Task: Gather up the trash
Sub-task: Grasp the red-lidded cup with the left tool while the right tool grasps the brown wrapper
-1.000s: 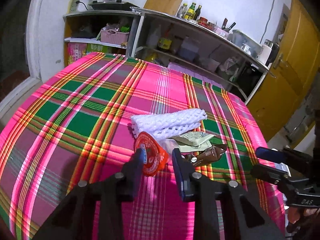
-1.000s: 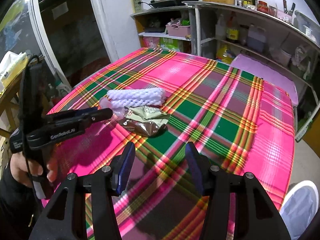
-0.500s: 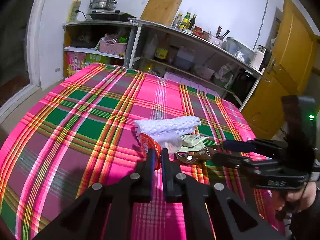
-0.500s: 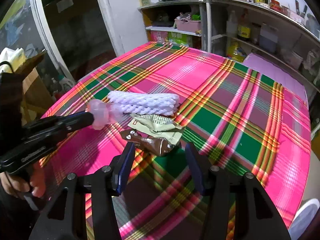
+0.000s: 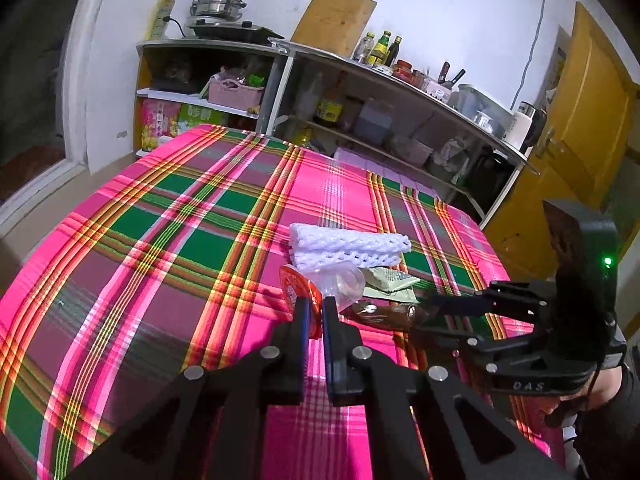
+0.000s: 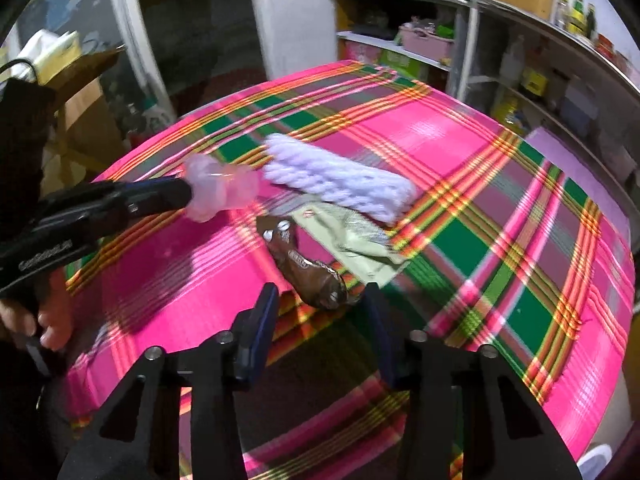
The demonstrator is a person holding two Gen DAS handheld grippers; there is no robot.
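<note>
In the left wrist view, four pieces of trash lie bunched on the plaid tablecloth (image 5: 168, 240): one white foam net (image 5: 348, 246), one clear plastic cup (image 5: 340, 286) with a peeled orange foil lid (image 5: 300, 292), one pale green wrapper (image 5: 390, 282) and one brown wrapper (image 5: 384, 314). The left gripper (image 5: 314, 318) is clamped tight on the orange lid, the cup hanging from it just beside the foam net. A second ago its jaws stood apart around that lid; half a second ago they had already pinched it. The right gripper (image 5: 430, 318) reaches in from the right, its tips at the brown wrapper's end; a second ago it sat well off at the frame's edge.

In the right wrist view, blurred by motion, the same four pieces show: foam net (image 6: 340, 180), cup (image 6: 222, 186), green wrapper (image 6: 356, 240), brown wrapper (image 6: 308, 270). The right gripper (image 6: 320, 304) is partly open and its jaws are closing, with the brown wrapper's near end between them; the pads are not pressing on it. A second ago the wrapper lay farther ahead and the jaws stood wider. The left gripper (image 6: 188, 196) holds the cup at the left, a hand (image 6: 44, 320) below it.
</note>
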